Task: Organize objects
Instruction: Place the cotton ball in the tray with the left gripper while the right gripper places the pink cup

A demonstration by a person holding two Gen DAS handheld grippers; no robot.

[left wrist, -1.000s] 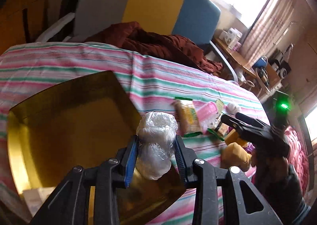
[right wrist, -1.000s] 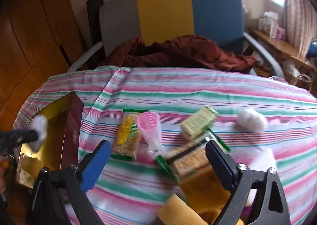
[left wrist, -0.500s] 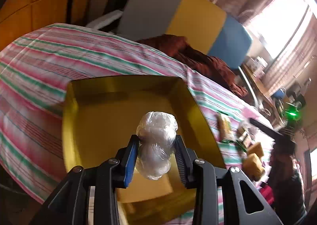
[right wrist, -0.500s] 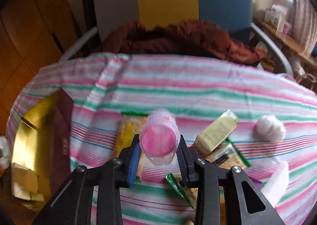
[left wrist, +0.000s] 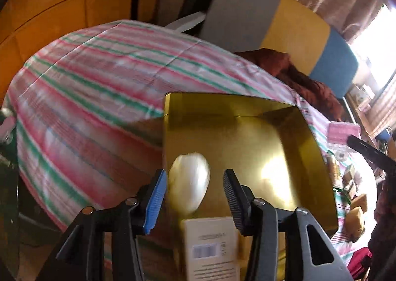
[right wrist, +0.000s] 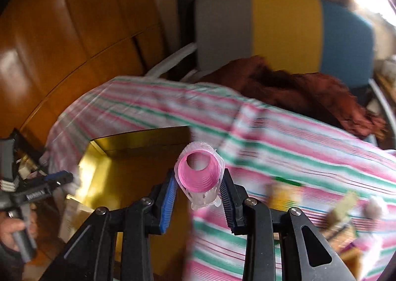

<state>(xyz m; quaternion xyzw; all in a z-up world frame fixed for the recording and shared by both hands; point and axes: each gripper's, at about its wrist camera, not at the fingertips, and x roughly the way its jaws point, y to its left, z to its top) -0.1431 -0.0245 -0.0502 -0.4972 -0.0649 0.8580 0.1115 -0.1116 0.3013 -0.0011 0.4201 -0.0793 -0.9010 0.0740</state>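
Observation:
My left gripper hangs over the open golden box on the striped tablecloth. Its jaws are opening, and a white plastic-wrapped ball sits blurred between them, with a gap at the right pad. My right gripper is shut on a pink cup in clear wrap, held in the air at the golden box's right edge. The right wrist view shows the left gripper at the far left, held by a hand. A white carton with a barcode lies at the box's near end.
Several snack packets and a white ball lie on the cloth to the right, blurred. A grey, yellow and blue chair with a dark red cloth stands behind the table. Wooden panels line the left.
The left gripper carried the ball from the box's edge to over its inside and its jaws parted. The right gripper closed on the pink cup, lifted it and swung it left towards the box.

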